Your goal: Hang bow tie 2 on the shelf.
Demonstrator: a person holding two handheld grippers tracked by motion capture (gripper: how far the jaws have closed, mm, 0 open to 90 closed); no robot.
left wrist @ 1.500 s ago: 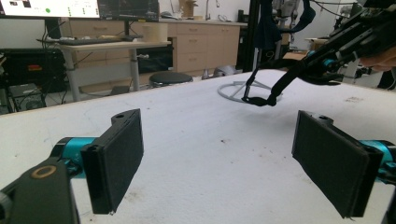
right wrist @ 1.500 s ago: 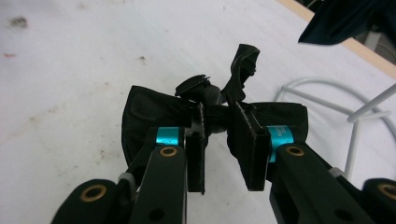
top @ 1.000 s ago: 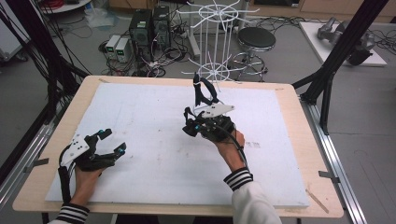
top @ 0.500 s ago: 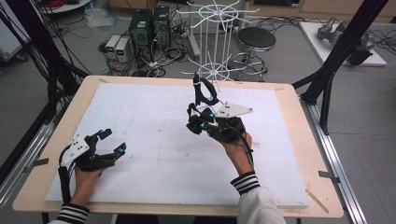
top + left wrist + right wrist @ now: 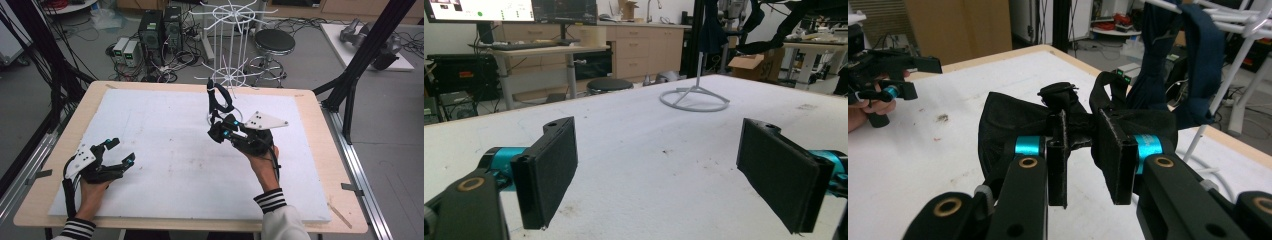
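My right gripper (image 5: 218, 132) hovers over the middle of the white board, in front of the white wire rack (image 5: 231, 45). Its jaws are shut on a bunched piece of black fabric (image 5: 1013, 120), and a strap loop (image 5: 1108, 87) rises behind the pads. A dark blue cloth (image 5: 1173, 65) hangs from an arm of the rack (image 5: 1243, 60), just beyond the held fabric; from above this hanging cloth (image 5: 220, 100) sits right over the gripper tips. My left gripper (image 5: 119, 152) rests low at the board's front left, open. Its pads (image 5: 551, 170) stand wide apart with bare board between them.
A white foam board (image 5: 165, 150) covers most of the wooden table (image 5: 310, 105). The rack's ring base (image 5: 694, 97) stands on the board's far side. Black frame posts (image 5: 360, 70) flank the table. Computers, cables and a stool (image 5: 274, 40) are on the floor beyond.
My right hand has drifted to the right and slightly up with the black fabric still in its jaws. The left hand has stayed put.
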